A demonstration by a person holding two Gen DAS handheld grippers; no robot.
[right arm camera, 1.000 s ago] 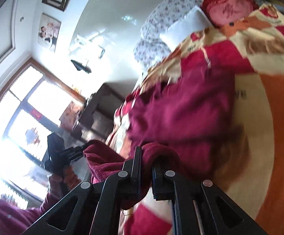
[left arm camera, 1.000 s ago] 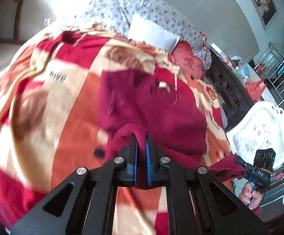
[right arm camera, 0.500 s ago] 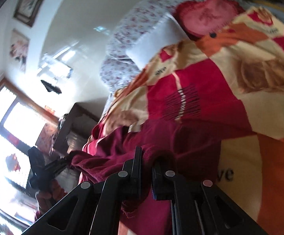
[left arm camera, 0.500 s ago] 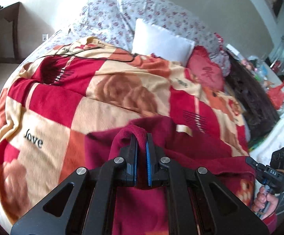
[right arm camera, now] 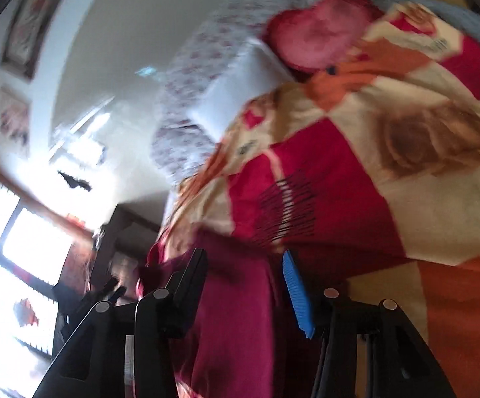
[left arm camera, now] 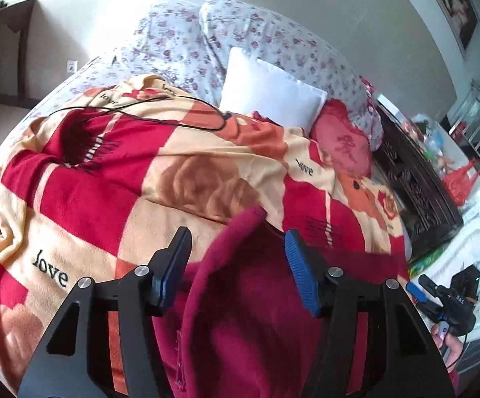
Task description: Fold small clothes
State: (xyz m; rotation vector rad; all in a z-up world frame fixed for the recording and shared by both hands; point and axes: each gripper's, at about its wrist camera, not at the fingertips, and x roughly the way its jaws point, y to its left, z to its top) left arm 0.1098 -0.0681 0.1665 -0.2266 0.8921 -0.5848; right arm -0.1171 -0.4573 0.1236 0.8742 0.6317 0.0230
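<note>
A dark red garment (left arm camera: pixel 240 315) lies on the red, cream and orange blanket (left arm camera: pixel 107 179) at the near edge of the bed. My left gripper (left arm camera: pixel 236 265) is open, its fingers (left arm camera: pixel 298 275) spread either side of a raised fold of the garment. In the blurred right wrist view my right gripper (right arm camera: pixel 243 285) is open too, with the garment (right arm camera: pixel 230 325) lying between its fingers (right arm camera: pixel 294 295). The right gripper also shows in the left wrist view (left arm camera: pixel 445 295) at the lower right.
A white pillow (left arm camera: pixel 270 96), a red heart cushion (left arm camera: pixel 342 146) and floral pillows (left arm camera: pixel 256 39) lie at the head of the bed. A black cable (left arm camera: pixel 140 109) crosses the blanket. A dark carved headboard piece (left arm camera: pixel 419 185) and a white table (left arm camera: pixel 465 255) stand to the right.
Both grippers were shut on the garment's edge and carried it toward the near edge of the bed. Both have now opened and let go; the garment rests on the blanket.
</note>
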